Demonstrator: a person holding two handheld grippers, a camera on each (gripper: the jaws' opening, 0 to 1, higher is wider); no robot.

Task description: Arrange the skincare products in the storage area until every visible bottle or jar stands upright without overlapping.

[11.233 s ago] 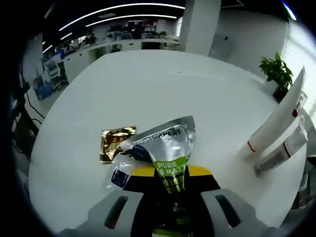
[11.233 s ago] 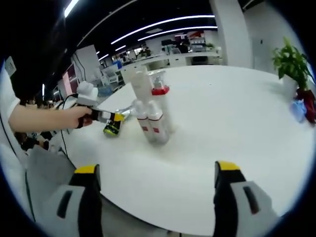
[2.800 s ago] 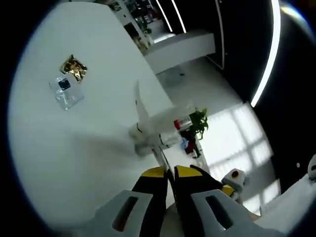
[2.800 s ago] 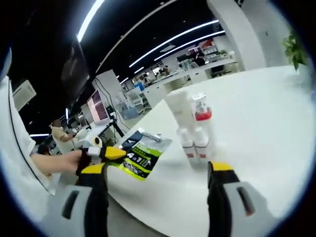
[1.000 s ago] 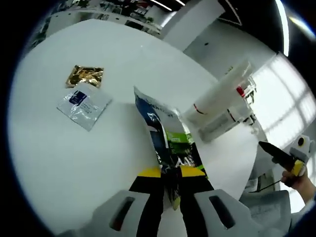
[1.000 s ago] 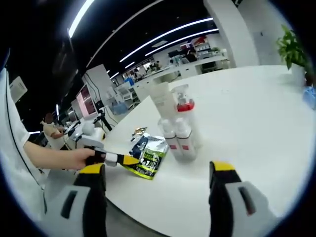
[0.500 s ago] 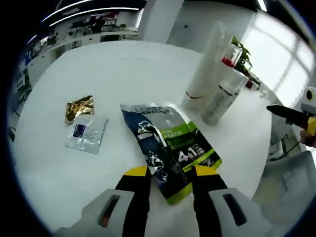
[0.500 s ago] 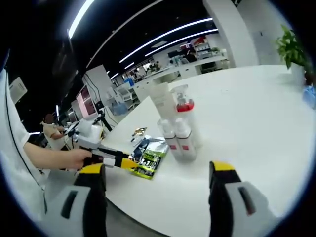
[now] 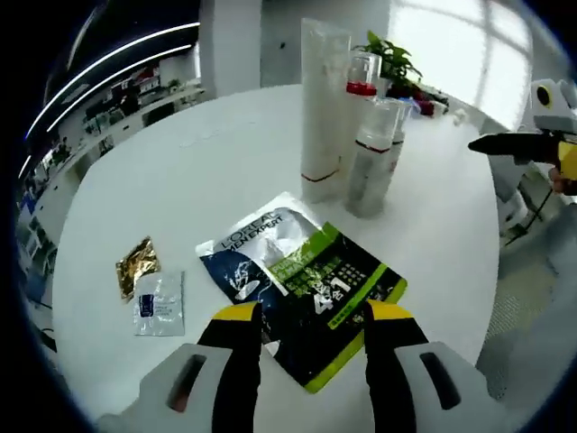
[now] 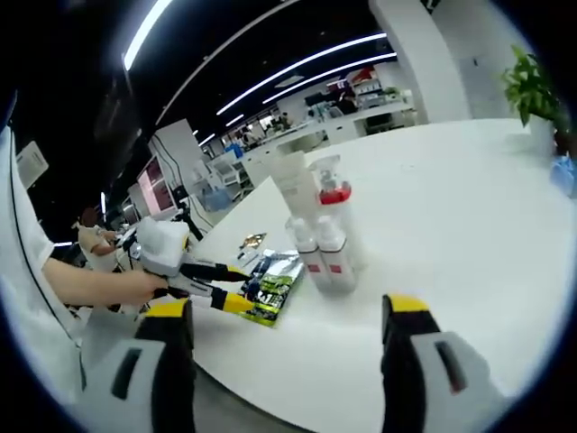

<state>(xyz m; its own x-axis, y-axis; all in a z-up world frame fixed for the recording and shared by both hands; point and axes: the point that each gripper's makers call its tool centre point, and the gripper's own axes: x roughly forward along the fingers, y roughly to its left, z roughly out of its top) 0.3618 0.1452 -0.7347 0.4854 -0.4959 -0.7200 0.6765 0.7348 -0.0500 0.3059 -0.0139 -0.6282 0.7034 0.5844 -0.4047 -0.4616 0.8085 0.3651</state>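
The left gripper [image 9: 304, 325] hangs with its jaws spread wide and nothing between them; the green-and-black sachet [image 9: 302, 281] lies flat on the white table [image 9: 225, 153] just past the yellow tips, its near edge running under them. It looks set down, label up and clear of its neighbours, so that nothing overlaps. Off to the left of those tips sit a small clear sachet [image 9: 160, 303] and, just beyond it, a gold foil sachet [image 9: 136, 265], close together, though whether their edges touch I cannot tell. Straight ahead, past the big sachet, the upright cluster stands: a tall white tube [image 9: 322, 108] on its cap, a red-collared pump bottle [image 9: 361, 117] behind, and two smaller bottles [image 9: 375, 158] in front, packed so close that they hide parts of each other; which of them touch is unclear.

The right gripper [image 10: 284, 347] is held back over the table's edge, jaws wide apart and empty, apparently just waiting. Beyond its tips the same bottles stand, with the person's hand [image 10: 135, 287] holding the left gripper at the sachet.
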